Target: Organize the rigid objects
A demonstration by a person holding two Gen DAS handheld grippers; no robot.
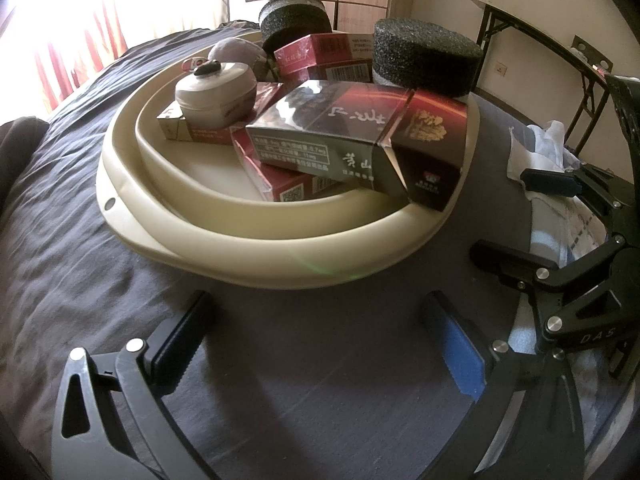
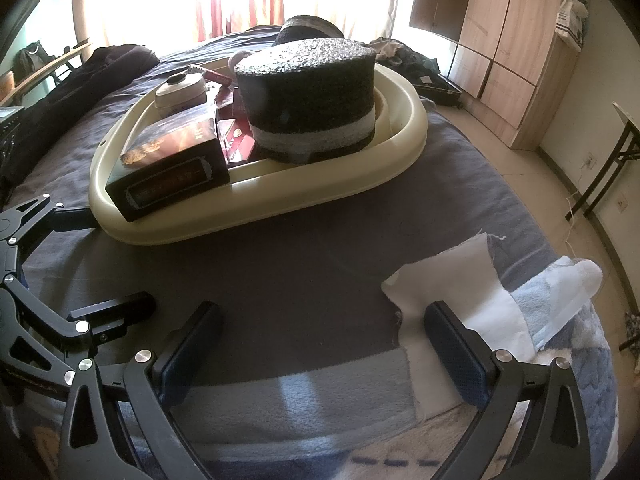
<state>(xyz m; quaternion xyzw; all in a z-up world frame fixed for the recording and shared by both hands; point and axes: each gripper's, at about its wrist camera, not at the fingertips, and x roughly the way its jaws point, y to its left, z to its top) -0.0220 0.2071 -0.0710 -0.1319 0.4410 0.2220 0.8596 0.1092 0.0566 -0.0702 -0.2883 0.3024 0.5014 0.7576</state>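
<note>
Sitting in the upper middle of both views, the cream oval plastic tray (image 1: 256, 256) rests on the dark grey bedsheet (image 1: 300, 360), its long axis running from the left of the left wrist frame toward the upper right. Inside it lies a heap of rigid things. A dark brown-and-red glossy carton (image 1: 340, 132) lies flat on top, its long axis slanting from upper left to lower right in the left wrist view, one end overhanging the near rim. Under it sits a red cigarette pack (image 1: 280, 180), tilted, with another red pack (image 1: 316, 56) further back. A round beige lidded jar (image 1: 218, 94) stands upright on a thin red-and-gold box (image 1: 192, 130) at the tray's left side. A black foam cylinder with a white band (image 2: 312, 96) stands upright at the right end of the tray, and a second black foam cylinder (image 1: 296, 20) sits behind, at the far rim.

The left gripper (image 1: 316, 332) hovers over bare sheet just in front of the tray, jaws spread wide and empty. The right gripper (image 2: 320, 344) is likewise spread apart and holds nothing, its right finger over a white cloth (image 2: 448, 292) lying on a blue-and-white blanket (image 2: 560, 360) in the lower right.
</note>
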